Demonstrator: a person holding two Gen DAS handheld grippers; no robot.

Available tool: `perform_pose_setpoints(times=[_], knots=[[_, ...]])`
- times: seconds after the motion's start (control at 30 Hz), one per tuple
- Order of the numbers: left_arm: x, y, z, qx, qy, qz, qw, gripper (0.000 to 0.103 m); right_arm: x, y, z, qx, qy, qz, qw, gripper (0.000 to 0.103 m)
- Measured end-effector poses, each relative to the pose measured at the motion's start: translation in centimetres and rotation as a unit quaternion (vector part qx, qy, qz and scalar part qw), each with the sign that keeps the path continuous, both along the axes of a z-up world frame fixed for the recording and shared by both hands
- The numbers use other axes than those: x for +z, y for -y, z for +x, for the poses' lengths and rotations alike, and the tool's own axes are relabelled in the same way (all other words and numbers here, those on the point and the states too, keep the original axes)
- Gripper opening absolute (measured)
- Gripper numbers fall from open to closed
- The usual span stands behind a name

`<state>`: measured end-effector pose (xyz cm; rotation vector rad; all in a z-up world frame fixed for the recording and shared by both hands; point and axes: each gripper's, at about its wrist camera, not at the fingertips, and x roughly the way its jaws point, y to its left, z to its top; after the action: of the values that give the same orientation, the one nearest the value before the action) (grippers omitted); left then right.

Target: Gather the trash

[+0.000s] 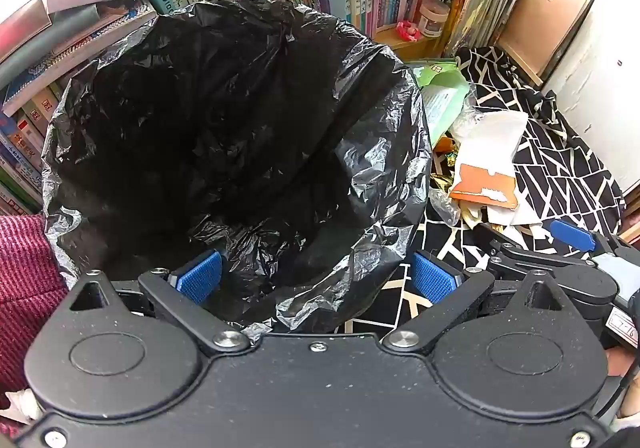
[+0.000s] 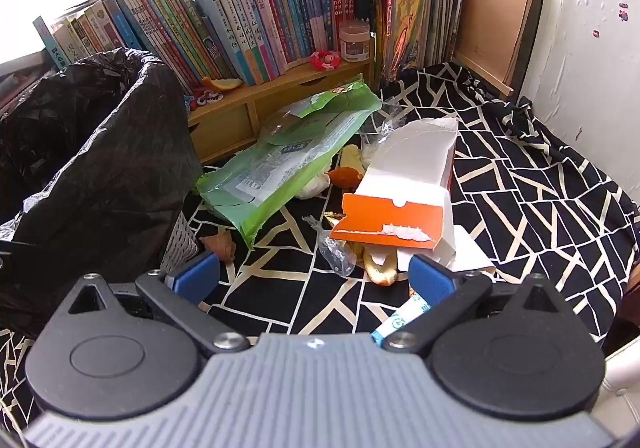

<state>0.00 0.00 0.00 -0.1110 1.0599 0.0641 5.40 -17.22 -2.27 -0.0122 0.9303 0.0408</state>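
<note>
Both grippers open; notebook point(image 2: 496, 4) reads "xprinte".

Place: I see a home study corner.
Evidence: rows of books point(image 2: 256, 20), patterned tablecloth point(image 2: 540, 188), bin bag point(image 1: 224, 152).

Surface covered by a black cloth point(image 2: 532, 204) with cream line pattern. Low wooden shelf point(image 2: 256, 96) at frame centre, rows of books point(image 2: 280, 16) stood upon it. White wall point(image 2: 592, 28) at right. Bright daylight seen at upper left.
</note>
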Motion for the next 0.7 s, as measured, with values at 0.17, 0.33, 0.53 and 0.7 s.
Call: perform_pose_setpoints(times=[0.17,0.33,0.53,0.7], knots=[[0.0,-0.01,-0.01,0.0,0.001,0.001,1.0,0.101,-0.08,0.02,0.07,0.0,-0.002,0.0,1.0,0.103],[0.01,-0.04,0.0,0.001,0.001,0.002,1.0,0.101,-0.06,-0.16,0.05,0.002,-0.002,0.001,1.0,0.103],[0.02,-0.08,0.01,0.002,0.001,0.003,1.0,0.101,-0.13,0.03,0.18,0.001,-0.003,0.002,1.0,0.103],[-0.18,-0.58,0.15,0.004,0.0,0.003,1.0,0.1,0.07,-0.01,-0.07,0.0,-0.004,-0.001,1.0,0.103]])
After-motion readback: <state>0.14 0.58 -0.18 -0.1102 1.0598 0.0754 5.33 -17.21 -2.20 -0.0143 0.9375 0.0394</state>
